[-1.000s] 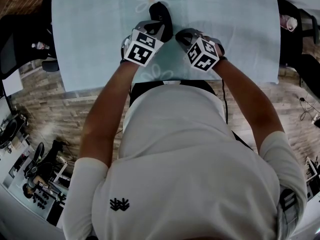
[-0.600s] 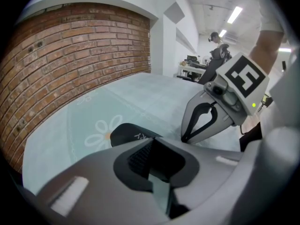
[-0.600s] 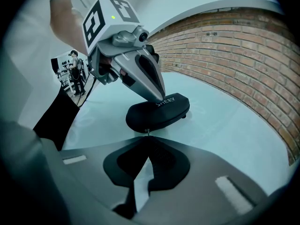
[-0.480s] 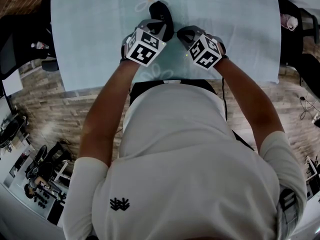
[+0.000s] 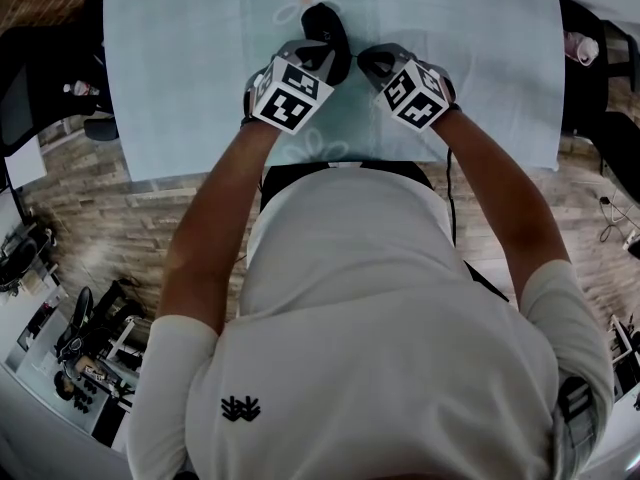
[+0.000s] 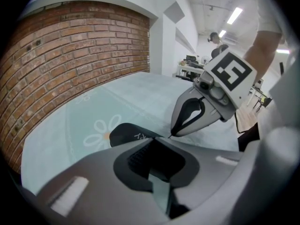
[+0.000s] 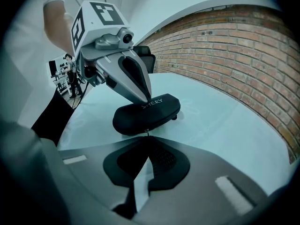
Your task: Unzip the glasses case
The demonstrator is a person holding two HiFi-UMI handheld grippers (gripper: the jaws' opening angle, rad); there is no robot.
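Note:
A black zip-up glasses case (image 5: 323, 26) lies on the pale blue daisy-print tablecloth (image 5: 190, 78), near the table's middle. My left gripper (image 5: 322, 56) is shut, and its tips (image 7: 147, 98) press down on the case's lid (image 7: 154, 110). In the left gripper view only the case's end (image 6: 125, 134) shows past my jaws. My right gripper (image 5: 366, 61) comes in from the right, shut on the small metal zipper pull (image 7: 147, 131) at the case's near edge. The left gripper view shows its tips (image 6: 171, 135) closed at that edge.
The table's near edge (image 5: 340, 163) runs just in front of the person's body. A black chair (image 5: 25, 108) stands at the left and a small pinkish object (image 5: 578, 44) at the right, off the cloth. A brick wall (image 7: 243, 46) lies beyond the table.
My right gripper has moved a little away from the body and towards the case. The left gripper and the case have hardly moved.

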